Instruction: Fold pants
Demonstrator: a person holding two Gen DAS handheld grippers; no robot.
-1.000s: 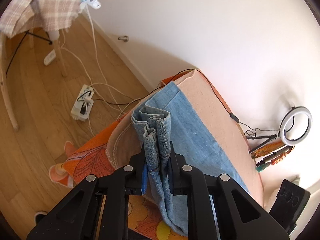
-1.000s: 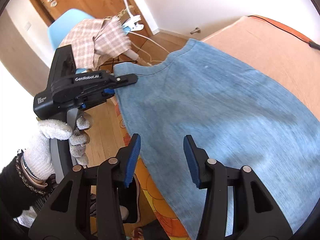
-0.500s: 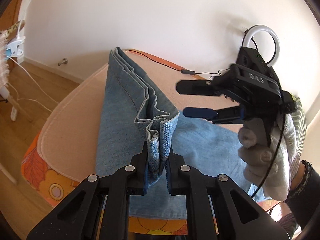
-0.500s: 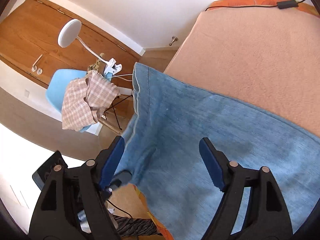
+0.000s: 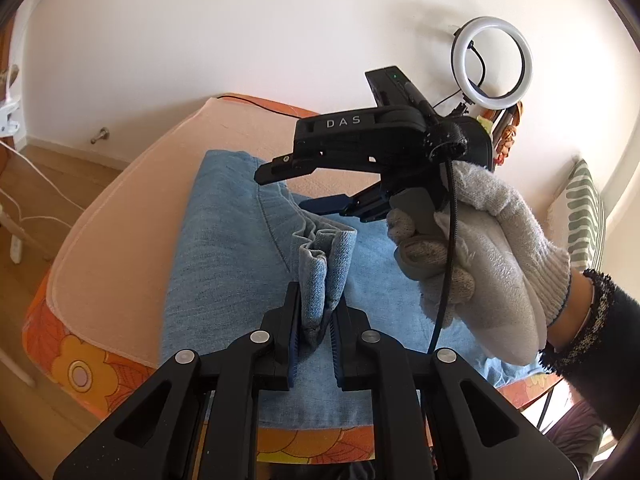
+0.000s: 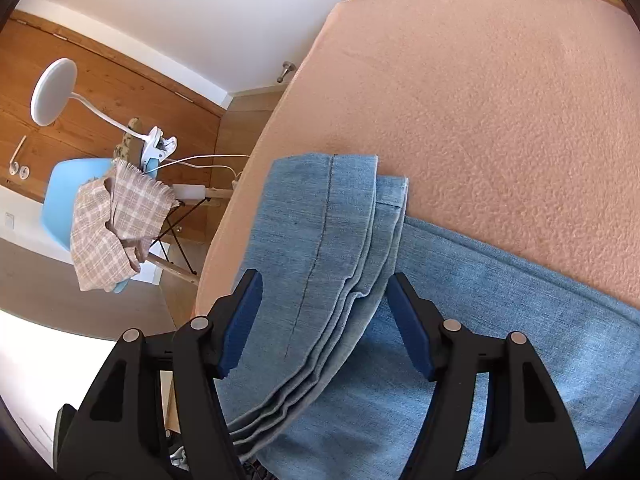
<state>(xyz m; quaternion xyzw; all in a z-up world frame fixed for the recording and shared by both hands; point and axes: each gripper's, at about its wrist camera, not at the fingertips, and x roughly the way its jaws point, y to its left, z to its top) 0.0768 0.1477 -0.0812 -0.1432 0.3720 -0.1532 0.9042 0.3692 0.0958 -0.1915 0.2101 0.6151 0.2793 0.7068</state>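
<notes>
Light blue denim pants lie on a peach blanket over a bed. My left gripper is shut on a bunched hem of the pants and holds it raised over the lower layer. My right gripper, held in a gloved hand, hovers open just beyond that hem. In the right wrist view the right gripper is open, its fingers either side of the stacked denim edges without closing on them.
The bed edge with an orange flowered cover drops to a wooden floor on the left. A ring light stands by the wall. A blue chair with a checked cloth and a clip lamp stand beyond the bed.
My left gripper has carried the bunched hem over onto the pants on the bed. My right gripper has moved in over the folded edge, still open.
</notes>
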